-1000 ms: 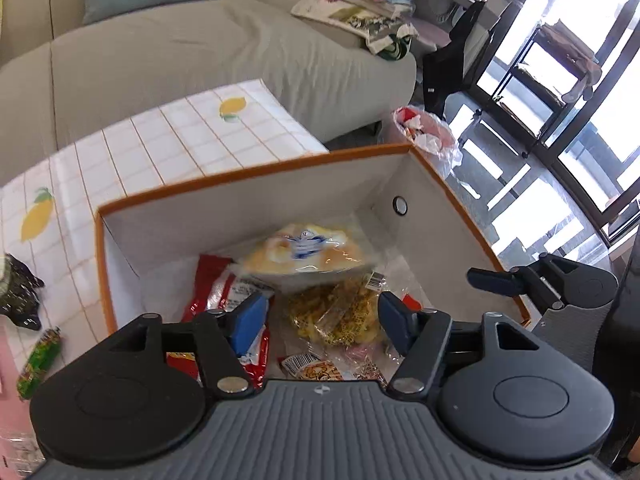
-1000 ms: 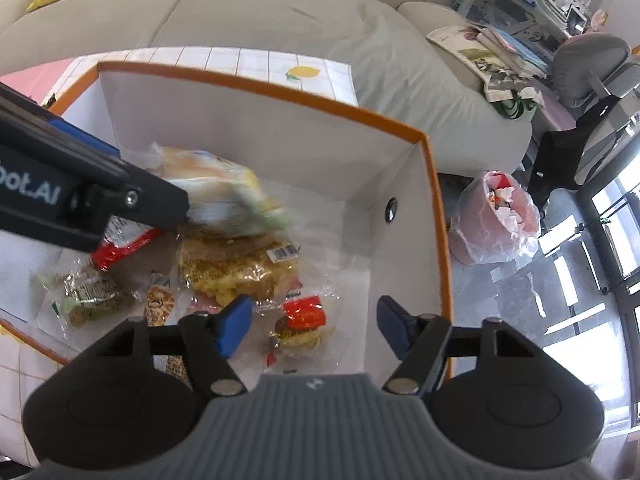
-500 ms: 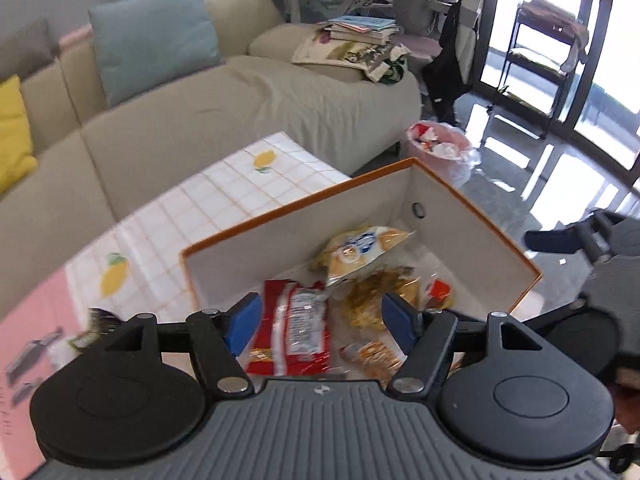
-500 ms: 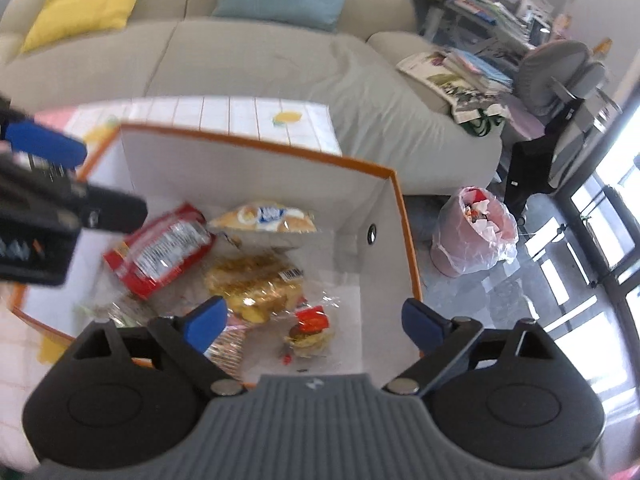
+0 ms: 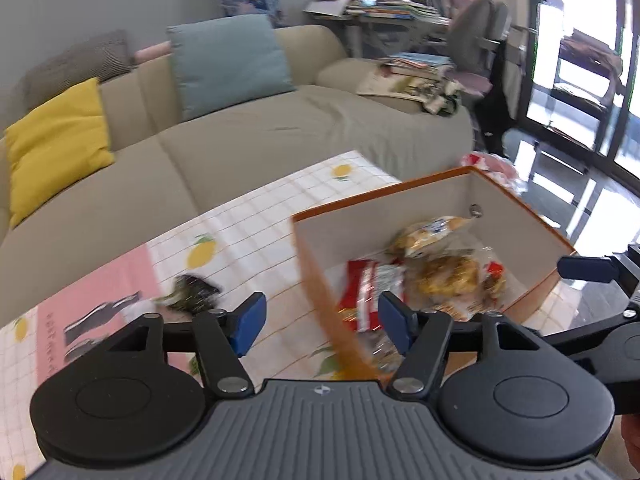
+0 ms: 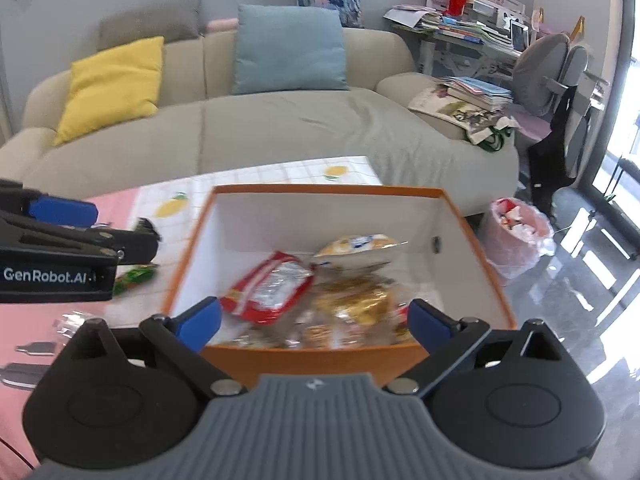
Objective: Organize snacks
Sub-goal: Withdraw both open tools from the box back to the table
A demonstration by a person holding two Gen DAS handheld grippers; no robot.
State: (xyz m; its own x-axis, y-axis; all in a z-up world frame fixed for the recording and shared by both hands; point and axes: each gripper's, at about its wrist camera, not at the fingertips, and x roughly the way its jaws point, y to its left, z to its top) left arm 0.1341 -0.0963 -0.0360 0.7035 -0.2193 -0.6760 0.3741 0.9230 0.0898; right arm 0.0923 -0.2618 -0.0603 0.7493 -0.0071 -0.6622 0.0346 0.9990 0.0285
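Observation:
An orange-rimmed white box (image 6: 320, 190) stands on the table and holds several snack packs: a red pack (image 6: 268, 292), a yellow bread bag (image 6: 356, 246) and golden snacks (image 6: 352, 300). It also shows in the left wrist view (image 5: 400, 190). My left gripper (image 5: 322, 326) is open and empty above the box's left wall. My right gripper (image 6: 314, 322) is open and empty above the box's near wall. A dark snack pack (image 5: 192, 292) and a green snack pack (image 6: 134, 276) lie on the table left of the box.
The table carries a lemon-print cloth (image 5: 256, 220) and a pink sheet (image 5: 100, 292). A beige sofa (image 6: 280, 128) with cushions stands behind it. A pink-bagged waste bin (image 6: 520, 236) stands on the floor at the right.
Both grippers have pulled up and back from inside the box. The left one has swung left toward the table. The yellow bread bag now lies still in the box.

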